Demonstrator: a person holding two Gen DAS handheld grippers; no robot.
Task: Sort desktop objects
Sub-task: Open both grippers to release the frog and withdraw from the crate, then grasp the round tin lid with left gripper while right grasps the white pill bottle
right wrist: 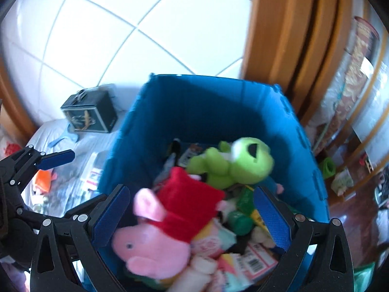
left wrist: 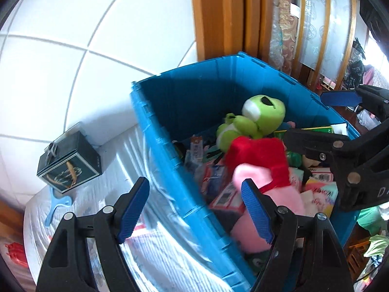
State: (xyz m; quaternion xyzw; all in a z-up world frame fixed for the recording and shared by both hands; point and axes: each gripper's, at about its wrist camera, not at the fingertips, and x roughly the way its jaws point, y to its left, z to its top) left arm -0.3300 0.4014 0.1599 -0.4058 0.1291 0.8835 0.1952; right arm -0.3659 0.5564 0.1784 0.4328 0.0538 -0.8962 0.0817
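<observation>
Pink pig plush [right wrist: 155,241] | in blue bin [right wrist: 194,102] | below right hand-held gripper [right wrist: 194,221]

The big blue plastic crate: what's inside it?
The blue plastic crate holds a green plush frog, a pink plush pig in a red dress and mixed printed packets. The toys cover whatever lies deeper.

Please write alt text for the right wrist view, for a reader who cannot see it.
An open right claw hangs over a blue plastic crate holding a pink plush pig in a red dress, a green plush frog and small packets. A dark box sits beside the crate.
</observation>
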